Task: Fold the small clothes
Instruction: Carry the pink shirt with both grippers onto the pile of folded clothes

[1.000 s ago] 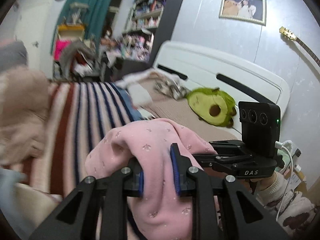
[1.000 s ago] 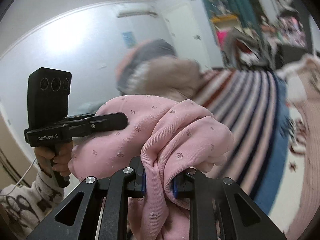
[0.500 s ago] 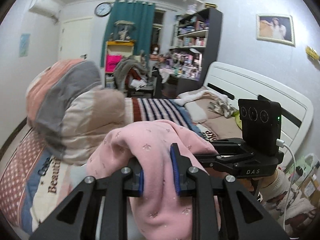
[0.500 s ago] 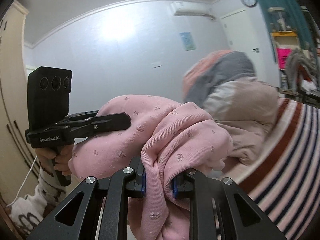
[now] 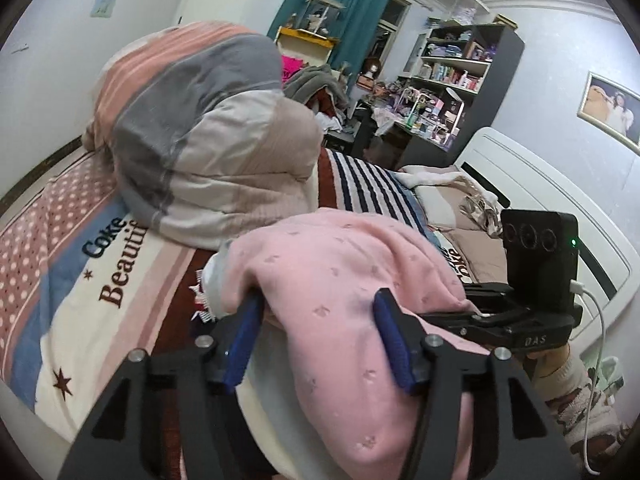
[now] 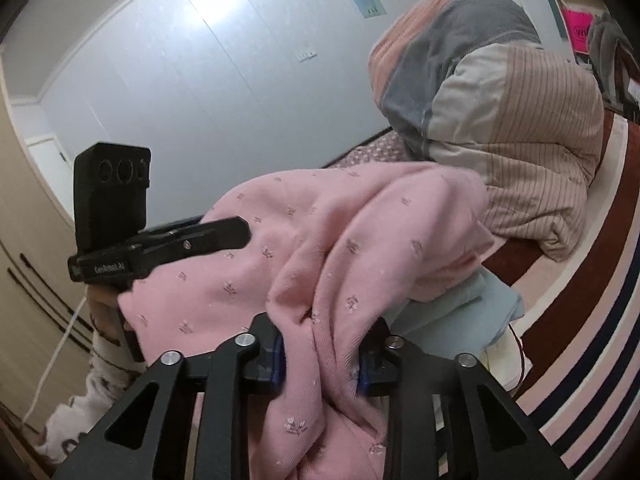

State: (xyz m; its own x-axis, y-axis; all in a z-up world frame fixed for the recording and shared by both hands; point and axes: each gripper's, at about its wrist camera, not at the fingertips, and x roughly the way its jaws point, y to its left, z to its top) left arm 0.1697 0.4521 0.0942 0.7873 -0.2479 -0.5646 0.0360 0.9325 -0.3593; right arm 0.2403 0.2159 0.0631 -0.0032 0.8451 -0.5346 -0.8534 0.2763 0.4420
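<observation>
Nearest the lens, the left gripper (image 5: pixel 318 334) stands with its jaws about half spread, having just been opening; the pink garment (image 5: pixel 344 280) lies between the blue pads (image 5: pixel 390 340), draped over the right-hand one, while the left-hand pad stands clear of the cloth, so the hold here looks released rather than clamped. In the right wrist view, the right gripper (image 6: pixel 320 354) has also just been opening its jaws, though far less: they are only narrowly parted, and a thick bunched fold of the same pink garment (image 6: pixel 320 248) fills the gap and touches both pads. Whether they press on it firmly cannot be told.

The garment runs crosswise between the two grippers, its long axis from one hand to the other, with the bulk humped up ahead of both sets of jaws and a loose tail hanging below them. It sits directly forward of each gripper, equally near to both. Just beyond and beneath its far edge lies a pale blue folded piece (image 6: pixel 476 312) resting on the bed (image 5: pixel 80 320), and the pink cloth overlaps its top. That relation looks like the one that counts: the bundle seems to be settling onto the blue piece, so a clean release would likely call for both hands to draw back towards the person.

Farther off, a rolled striped duvet (image 5: pixel 208 132) sits on the bed, well apart from the garment, with cluttered shelves (image 5: pixel 452 76) against the far wall.
</observation>
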